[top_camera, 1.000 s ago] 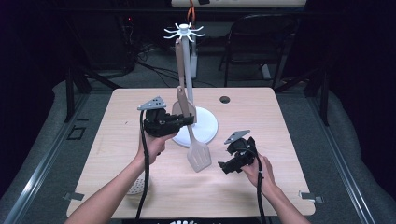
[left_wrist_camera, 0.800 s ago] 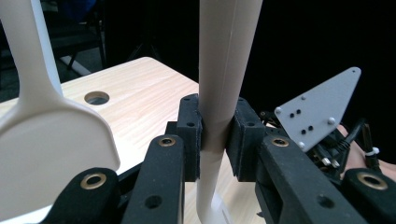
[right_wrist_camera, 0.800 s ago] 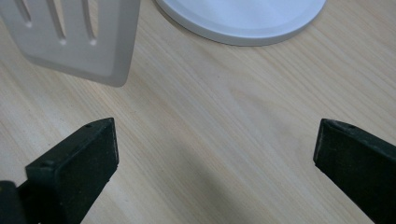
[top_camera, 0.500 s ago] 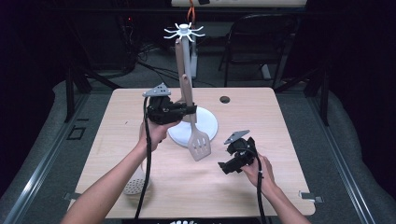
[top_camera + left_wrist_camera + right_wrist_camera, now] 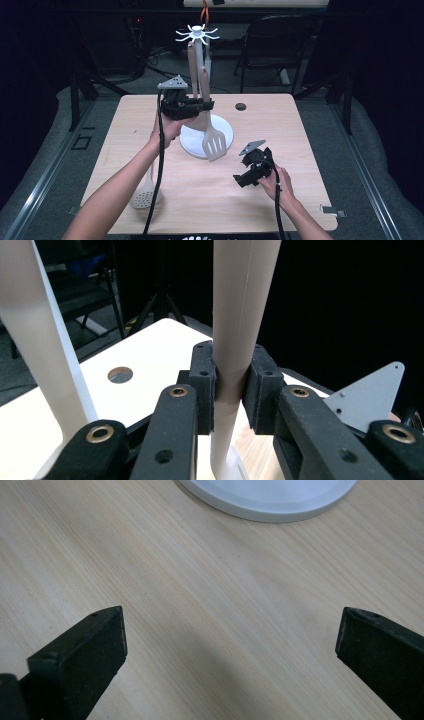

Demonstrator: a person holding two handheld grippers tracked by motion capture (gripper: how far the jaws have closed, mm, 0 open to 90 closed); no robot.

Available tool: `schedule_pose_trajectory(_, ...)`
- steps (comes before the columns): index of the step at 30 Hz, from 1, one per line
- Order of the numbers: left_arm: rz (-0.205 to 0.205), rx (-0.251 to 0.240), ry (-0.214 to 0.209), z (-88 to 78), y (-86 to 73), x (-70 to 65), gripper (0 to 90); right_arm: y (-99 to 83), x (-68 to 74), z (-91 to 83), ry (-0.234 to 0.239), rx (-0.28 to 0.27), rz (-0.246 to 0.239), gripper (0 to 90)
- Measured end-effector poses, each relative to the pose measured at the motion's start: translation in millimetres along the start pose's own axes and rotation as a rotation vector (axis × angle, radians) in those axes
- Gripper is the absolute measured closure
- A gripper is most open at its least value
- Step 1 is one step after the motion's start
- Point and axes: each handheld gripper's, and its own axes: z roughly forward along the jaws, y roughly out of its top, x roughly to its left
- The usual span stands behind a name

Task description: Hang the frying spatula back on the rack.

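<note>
My left gripper is shut on the handle of a beige slotted spatula, held upright beside the white utensil stand with hook arms at its top. In the left gripper view both pads clamp the spatula handle, and the stand's pole rises at the left. The spatula's blade hangs over the stand's round white base. My right gripper rests low over the table at the front right, open with bare wood between its jaws; the base's rim lies ahead of it.
A beige perforated skimmer lies on the wooden table at the front left, partly under my left forearm. A round cable hole sits near the table's far edge. Chairs and stands are in the dark behind.
The left gripper has risen and moved toward the stand's pole, lifting the spatula off the table. The right gripper has stayed put.
</note>
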Motion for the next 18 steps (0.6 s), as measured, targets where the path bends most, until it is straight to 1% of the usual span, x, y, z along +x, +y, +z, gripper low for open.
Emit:
schedule_pose_trajectory(3,0.007,0.004,0.001,1.4,4.3,0.3,76.9,-0.2,1.0,1.0,0.001,-0.006,0.005,0.0)
schedule_pose_trajectory(4,0.015,0.006,0.003,2.6,8.4,0.8,76.9,0.4,0.6,0.4,0.0,0.005,-0.005,0.0)
schedule_pose_trajectory(5,0.017,0.006,0.006,3.2,10.3,1.1,76.9,0.4,0.7,0.5,0.0,0.004,-0.006,0.0)
schedule_pose_trajectory(13,0.024,0.017,0.018,8.1,23.0,8.1,76.9,0.5,0.7,0.6,-0.005,0.01,-0.014,0.0)
schedule_pose_trajectory(15,0.026,0.02,0.018,8.3,24.6,9.2,76.9,0.6,1.0,0.9,-0.004,0.008,-0.015,0.0)
schedule_pose_trajectory(18,0.031,0.021,0.029,8.5,31.1,11.7,76.9,0.7,1.8,1.8,-0.001,0.001,-0.015,0.0)
